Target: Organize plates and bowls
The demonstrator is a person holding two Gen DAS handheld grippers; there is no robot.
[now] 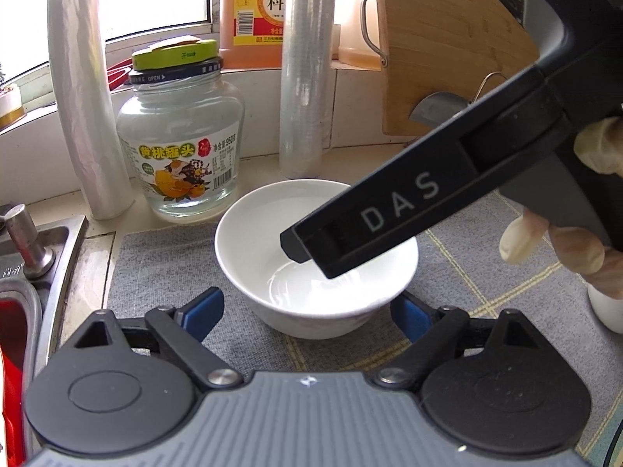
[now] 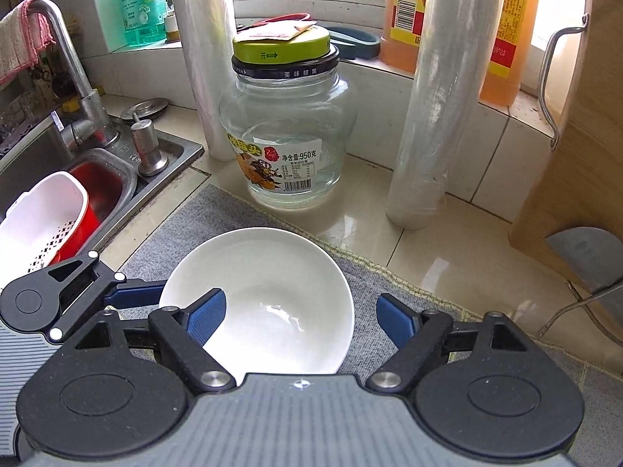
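A glossy round white ceramic bowl, empty and upright, sits on the grey woven mat near a glass jar. Left gripper straddles it, jaws spread; right gripper likewise spread, one pad inside the rim.

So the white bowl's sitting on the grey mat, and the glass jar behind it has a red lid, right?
Not quite. The white bowl does sit on the grey mat, but the glass jar behind it has a green lid, not red. The right wrist view shows it plainly.
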